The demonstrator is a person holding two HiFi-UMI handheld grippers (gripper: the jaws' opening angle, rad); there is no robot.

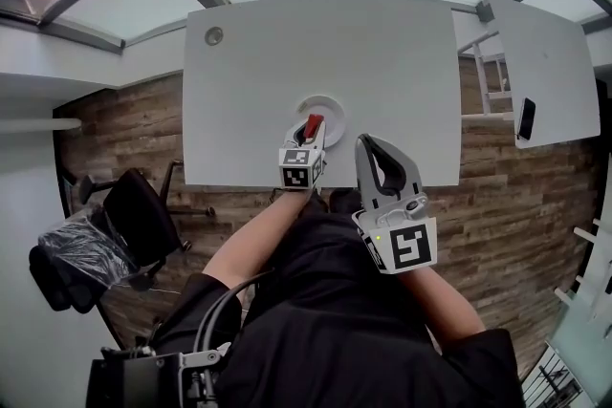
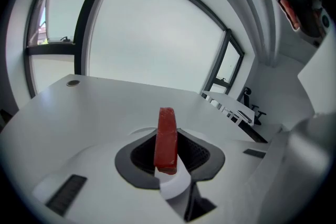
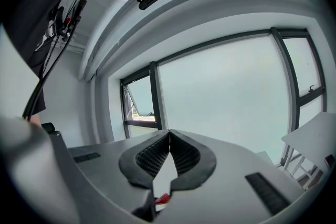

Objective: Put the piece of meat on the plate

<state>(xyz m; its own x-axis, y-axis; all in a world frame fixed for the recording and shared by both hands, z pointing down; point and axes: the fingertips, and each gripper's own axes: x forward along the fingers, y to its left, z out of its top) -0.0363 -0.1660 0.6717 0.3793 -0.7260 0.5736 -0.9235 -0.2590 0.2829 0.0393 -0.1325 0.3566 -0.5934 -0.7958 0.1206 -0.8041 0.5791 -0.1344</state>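
A red piece of meat (image 1: 314,123) stands on edge between the jaws of my left gripper (image 1: 308,137), which is shut on it. In the left gripper view the meat (image 2: 166,138) sticks up between the dark pads (image 2: 140,153), just over the white plate (image 2: 137,131). The round white plate (image 1: 334,106) lies on the white table (image 1: 287,43) near its front edge, and the meat hangs over the plate's near left part. My right gripper (image 1: 375,158) is shut on nothing, its tips (image 3: 169,136) touching, over the table's front edge to the right of the plate.
A round cable grommet (image 1: 214,35) sits at the table's far left corner. A second white table (image 1: 545,62) at the right carries a black phone (image 1: 525,118). A black office chair (image 1: 134,205) stands on the wooden floor at the left.
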